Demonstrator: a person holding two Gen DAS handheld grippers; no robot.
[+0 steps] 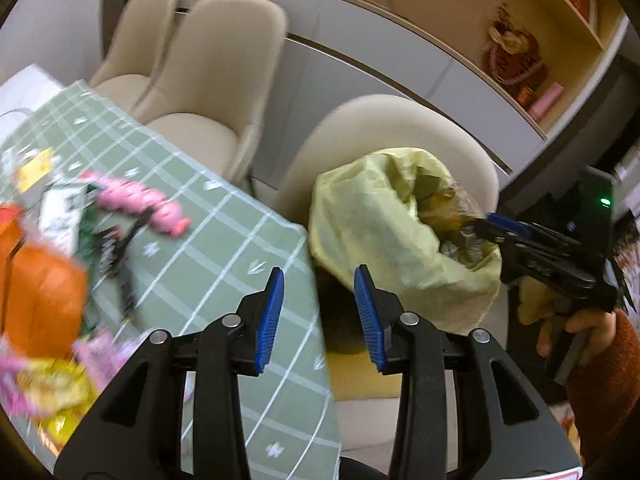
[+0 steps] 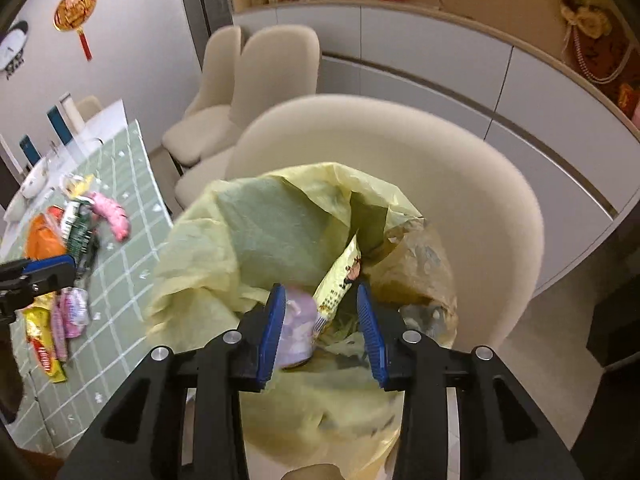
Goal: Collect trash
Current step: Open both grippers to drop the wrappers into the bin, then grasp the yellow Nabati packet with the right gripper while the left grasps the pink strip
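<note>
On my far left the trash waiting for pickup lies heaped on the green checked tablecloth (image 1: 224,240): an orange packet (image 1: 36,292), a green-and-white wrapper (image 1: 76,220), a pink wrapper (image 1: 140,204) and a yellow packet (image 2: 42,344) nearest the table edge. My left gripper (image 1: 318,312) hangs over that edge with its blue pads apart and nothing between them, angled toward the pile; I judge it is placed to take the next piece. To the right, the yellow trash bag (image 2: 248,232) sits on a cream chair (image 2: 460,168) pulled up beside the table, its mouth propped open so pieces can drop straight in. My right gripper (image 2: 320,328) is poised over that mouth, jaws parted. A pale lilac wrapper (image 2: 296,328) and a yellow printed packet (image 2: 340,280) show between the pads, but neither looks pinched, so I read them as loose in the bag. In the left view, a hand (image 1: 580,332) in a rust sleeve steadies that gripper.
</note>
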